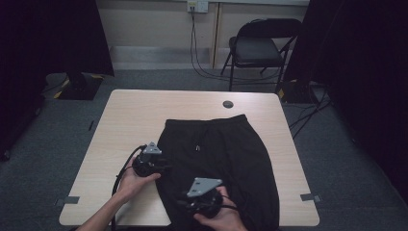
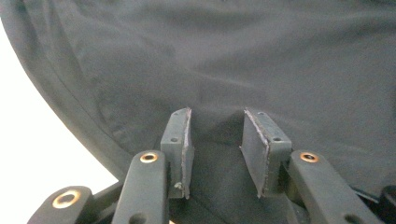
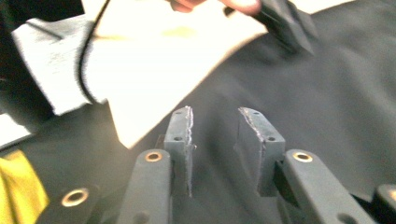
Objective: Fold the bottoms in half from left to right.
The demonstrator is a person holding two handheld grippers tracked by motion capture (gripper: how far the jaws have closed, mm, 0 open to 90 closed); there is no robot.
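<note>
Both grippers were down on the black trousers (image 1: 226, 159), which lay flat mid-table.

The left gripper (image 2: 215, 140) stood at the cloth's nine o'clock edge, the right gripper (image 3: 215, 135) near six o'clock; each had its jaws narrowly apart, nothing pinched.

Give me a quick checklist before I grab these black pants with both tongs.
1. Black pants lying flat on the table: ok.
2. Left tongs open with a fabric ridge between the jaws: ok.
3. Right tongs open over the fabric: ok.
4. Right tongs actually touching cloth: cannot tell.
5. Left tongs placed at the pants' left edge: ok.
6. Drawstring away from both tongs: ok.
</note>
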